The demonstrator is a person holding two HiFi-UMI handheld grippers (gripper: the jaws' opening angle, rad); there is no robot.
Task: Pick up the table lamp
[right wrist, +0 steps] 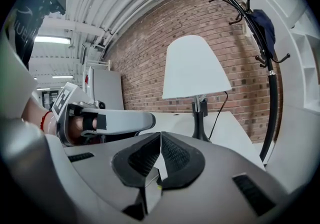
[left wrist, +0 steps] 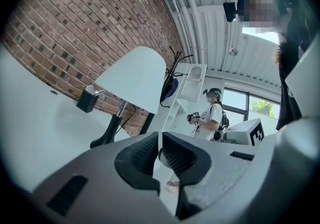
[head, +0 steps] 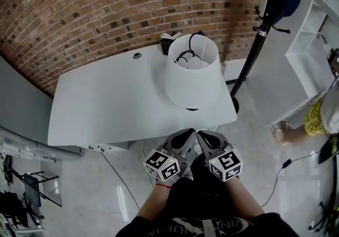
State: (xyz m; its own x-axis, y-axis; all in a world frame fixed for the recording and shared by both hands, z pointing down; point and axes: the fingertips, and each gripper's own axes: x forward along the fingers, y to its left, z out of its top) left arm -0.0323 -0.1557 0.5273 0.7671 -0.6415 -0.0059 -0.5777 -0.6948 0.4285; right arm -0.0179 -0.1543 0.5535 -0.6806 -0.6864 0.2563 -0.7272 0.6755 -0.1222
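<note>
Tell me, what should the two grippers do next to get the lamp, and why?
Probably open one gripper and reach forward for the stem of the lamp. Both the left gripper and right gripper are shut, empty, and short of the table where it stands untouched.

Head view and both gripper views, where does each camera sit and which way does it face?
Head view: on the person's head, looking steeply down at table, lamp; both forearms, left gripper, right gripper show.
Left gripper view: on left gripper, facing lamp across table; its shut jaws show.
Right gripper view: on right gripper, facing lamp; its shut jaws, left gripper show.
Shared: all see the lamp.
</note>
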